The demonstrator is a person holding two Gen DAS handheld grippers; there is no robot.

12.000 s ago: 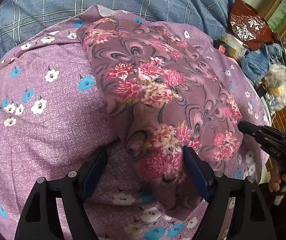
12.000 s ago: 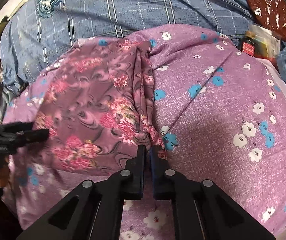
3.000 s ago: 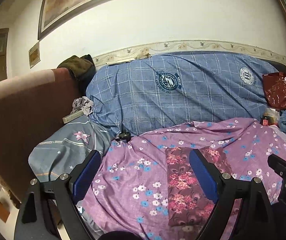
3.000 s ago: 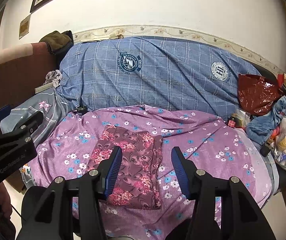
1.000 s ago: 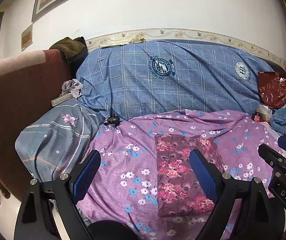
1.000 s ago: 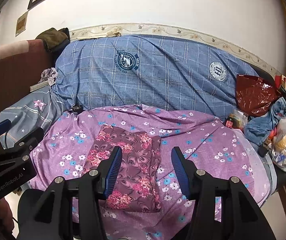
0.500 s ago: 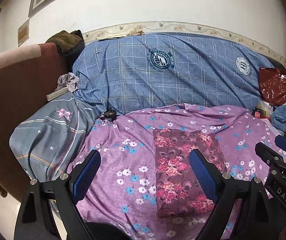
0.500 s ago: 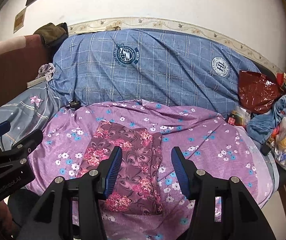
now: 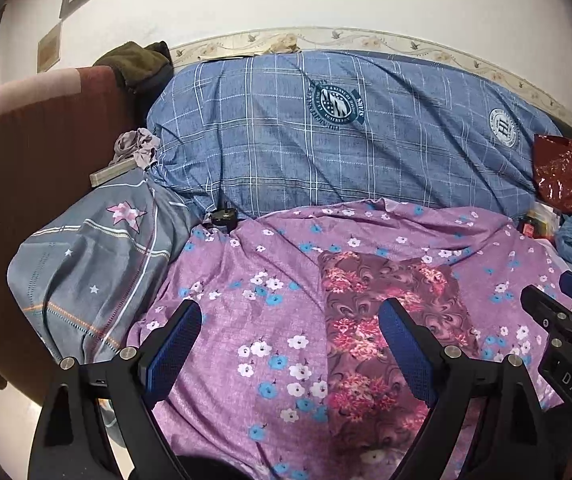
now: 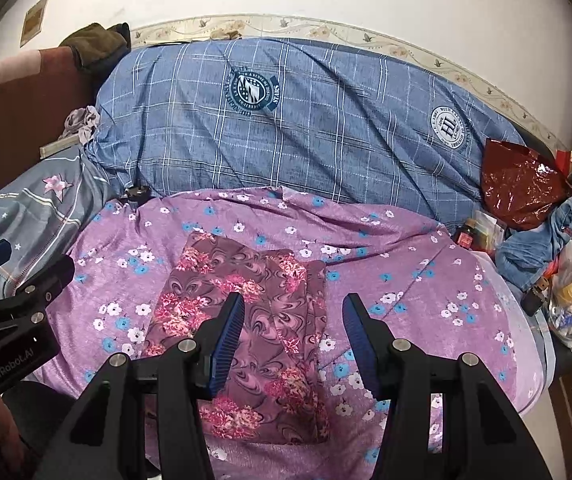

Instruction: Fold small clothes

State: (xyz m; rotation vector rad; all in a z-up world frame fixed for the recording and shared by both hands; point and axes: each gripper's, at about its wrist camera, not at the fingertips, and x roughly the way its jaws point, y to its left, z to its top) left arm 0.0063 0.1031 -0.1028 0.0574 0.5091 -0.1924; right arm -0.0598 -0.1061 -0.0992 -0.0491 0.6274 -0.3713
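Here, a folded floral garment [image 10: 246, 320] is laid flat as a long rectangle on the purple flowered bedsheet [image 10: 426, 280], in front of the blue checked quilt [image 10: 326, 120]. Pink blossoms and dark swirls are printed on its mauve cloth. The left gripper [image 9: 290, 344] and right gripper [image 10: 292, 336] are held above it, jaws apart, nothing clamped.
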